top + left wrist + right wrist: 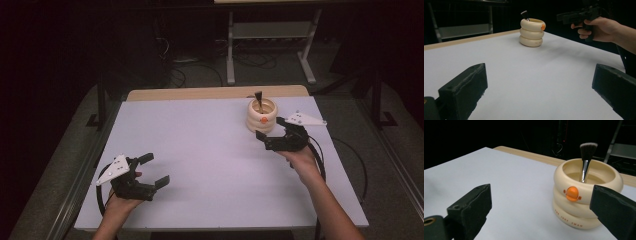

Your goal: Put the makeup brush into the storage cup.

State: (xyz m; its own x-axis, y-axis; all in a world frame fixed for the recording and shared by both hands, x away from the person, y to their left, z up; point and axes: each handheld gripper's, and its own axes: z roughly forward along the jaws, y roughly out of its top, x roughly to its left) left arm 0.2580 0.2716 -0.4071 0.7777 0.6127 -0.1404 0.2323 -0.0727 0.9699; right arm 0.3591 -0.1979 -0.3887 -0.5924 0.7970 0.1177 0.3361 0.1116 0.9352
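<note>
Near the table's (200, 150) far right corner the brush (586, 160) already stands in the cream holder (584, 202), right gripper (272, 131) open and empty just beside it, left gripper (152, 170) open, idle by the near edge.

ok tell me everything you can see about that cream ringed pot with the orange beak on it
The cream pot of three stacked rounded rings looks like glossy ceramic or plastic. It has an orange duck beak on its side and small lettering on its bottom ring. It stands upright on the white table, near its far right part. A dark-bristled makeup brush with a metal ferrule stands in it, bristles up. No gripper touches the pot.
</note>
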